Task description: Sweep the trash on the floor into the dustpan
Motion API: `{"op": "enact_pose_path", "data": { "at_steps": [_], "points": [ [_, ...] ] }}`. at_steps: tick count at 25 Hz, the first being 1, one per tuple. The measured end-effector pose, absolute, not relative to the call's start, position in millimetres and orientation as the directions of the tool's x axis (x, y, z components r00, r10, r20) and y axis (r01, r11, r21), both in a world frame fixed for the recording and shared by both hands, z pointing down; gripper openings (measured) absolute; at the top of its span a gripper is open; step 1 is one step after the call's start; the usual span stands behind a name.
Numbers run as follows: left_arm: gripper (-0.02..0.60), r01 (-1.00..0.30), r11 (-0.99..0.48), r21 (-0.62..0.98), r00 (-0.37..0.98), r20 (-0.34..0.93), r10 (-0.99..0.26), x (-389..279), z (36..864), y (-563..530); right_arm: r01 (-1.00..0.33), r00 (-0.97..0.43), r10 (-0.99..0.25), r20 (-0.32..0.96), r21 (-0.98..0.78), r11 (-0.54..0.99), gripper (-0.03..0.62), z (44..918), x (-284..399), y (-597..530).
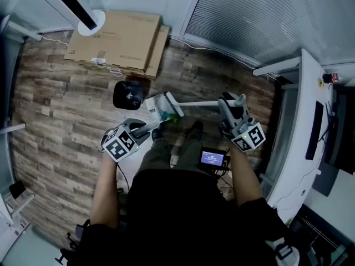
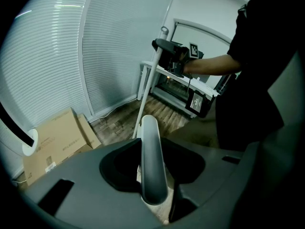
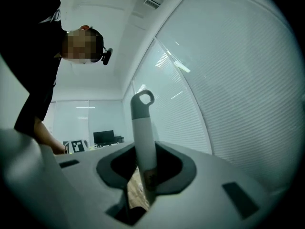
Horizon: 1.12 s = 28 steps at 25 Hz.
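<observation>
In the head view my left gripper [image 1: 145, 129] is shut on the grey dustpan handle [image 1: 148, 127], which leads up to the white dustpan [image 1: 162, 105] on the wood floor. A green bit of trash [image 1: 173, 117] lies at its near edge. My right gripper [image 1: 226, 105] is shut on the white broom pole [image 1: 202, 103], which runs left towards the dustpan. The left gripper view shows the handle [image 2: 151, 161] between the jaws and the pole [image 2: 147, 87] held by the right gripper [image 2: 172, 55]. The right gripper view shows the pole's grey looped end [image 3: 143, 106] above the jaws.
Flat cardboard boxes [image 1: 116, 40] lie against the far wall. A black object [image 1: 127, 95] sits on the floor left of the dustpan. A white desk [image 1: 302, 126] with a monitor stands at the right, and window blinds [image 1: 249, 21] lie ahead. A small screen [image 1: 213, 158] hangs at the person's waist.
</observation>
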<state>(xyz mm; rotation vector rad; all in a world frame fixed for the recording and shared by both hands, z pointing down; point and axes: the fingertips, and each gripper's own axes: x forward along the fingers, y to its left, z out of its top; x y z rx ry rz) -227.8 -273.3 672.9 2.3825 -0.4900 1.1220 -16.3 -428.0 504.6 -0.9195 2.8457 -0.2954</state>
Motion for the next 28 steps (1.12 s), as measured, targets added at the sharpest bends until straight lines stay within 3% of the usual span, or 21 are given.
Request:
{"op": "enact_pose_path", "data": {
  "at_steps": [5, 11, 21, 28],
  "points": [
    [0.126, -0.496, -0.831, 0.253, 0.618, 0.775, -0.134, -226.5, 672.0, -274.4, -0.665, -0.746, -0.66, 0.09, -0.159, 0.729, 0.092, 513.3, 4.1, -412.5],
    [0.127, -0.482, -0.838, 0.256, 0.623, 0.773, -0.122, -225.1, 673.3, -277.4, -0.8, -0.6, -0.77, 0.216, -0.167, 0.576, 0.098, 584.5, 21.4, -400.1],
    [0.126, -0.495, -0.828, 0.263, 0.623, 0.772, -0.127, -223.0, 672.6, -275.5, -0.83, -0.495, -0.863, 0.099, -0.35, 0.435, 0.123, 607.0, -23.3, -433.7],
    [0.126, -0.499, -0.826, 0.261, 0.626, 0.768, -0.135, -219.3, 672.1, -273.9, -0.73, -0.572, -0.82, -0.018, -0.444, 0.519, 0.126, 584.9, -60.2, -428.8]
  ]
}}
